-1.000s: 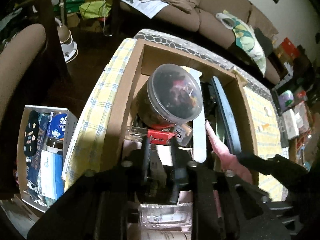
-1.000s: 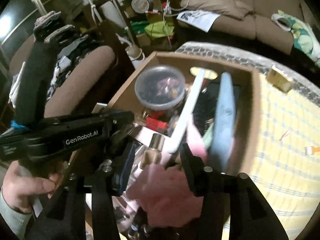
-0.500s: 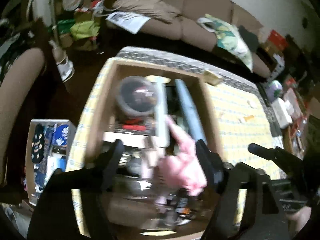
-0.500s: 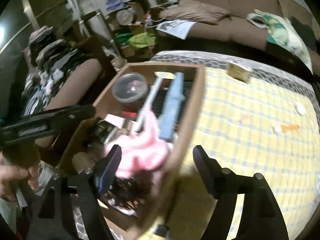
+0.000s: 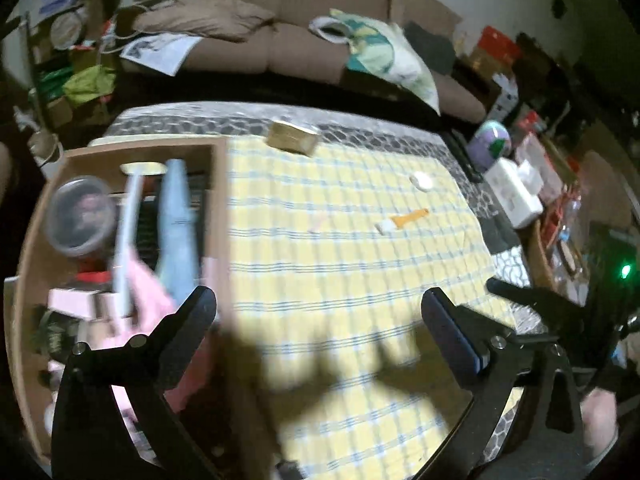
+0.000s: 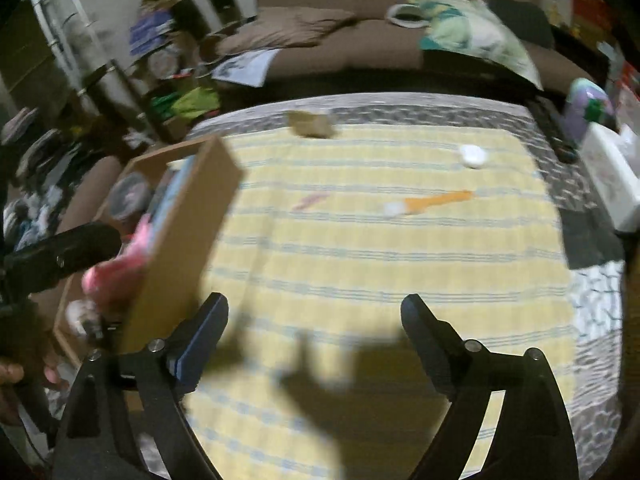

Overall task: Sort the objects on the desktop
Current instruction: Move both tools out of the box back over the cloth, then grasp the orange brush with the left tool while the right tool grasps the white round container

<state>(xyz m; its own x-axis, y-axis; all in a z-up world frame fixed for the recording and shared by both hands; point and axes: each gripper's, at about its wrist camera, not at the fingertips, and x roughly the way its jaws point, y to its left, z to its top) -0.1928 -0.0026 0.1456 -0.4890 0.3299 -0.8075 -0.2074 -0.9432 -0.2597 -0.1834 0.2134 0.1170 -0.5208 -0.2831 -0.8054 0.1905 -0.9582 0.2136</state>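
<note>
I had both claws over the yellow checked cloth [image 5: 340, 264] that covered the bench. My left claw [image 5: 320, 308] was still spreading its jaws, and nothing sat between them, only bare cloth and the claws' own shadows. My right claw [image 6: 314, 316] was likewise opening wider, with nothing in its gap either.

The cardboard box [image 5: 218, 208] stood at the left end of the bench. From the left wrist I could see into it: a round clear-lidded tub [image 5: 78, 216] near its far left corner, a long white strip [image 5: 130, 236] and a pale blue flat piece [image 5: 176, 232] lying side by side along the box, and a pink soft thing [image 5: 148, 300] heaped at the near end, just beyond my left claw's left finger [image 5: 188, 320]. Blur kept me from naming the smaller items underneath. From the right wrist the box wall [image 6: 188, 236] loomed close to my right claw's left finger [image 6: 204, 332], with the pink thing showing over its edge.

Loose on the cloth, well apart from both claws, lay an orange stick with a white end [image 5: 404, 219], a small white round piece [image 5: 421, 181] beyond it, and a faint pink sliver [image 6: 310, 201] nearer the box. A small tan box [image 5: 292, 138] sat at the far edge of the cloth. A brown sofa [image 5: 304, 52] with a patterned bag [image 5: 384, 56] on it ran behind the bench. At the lower left of the right wrist view a hand [image 6: 16, 372] gripped the other tool's black handle.
</note>
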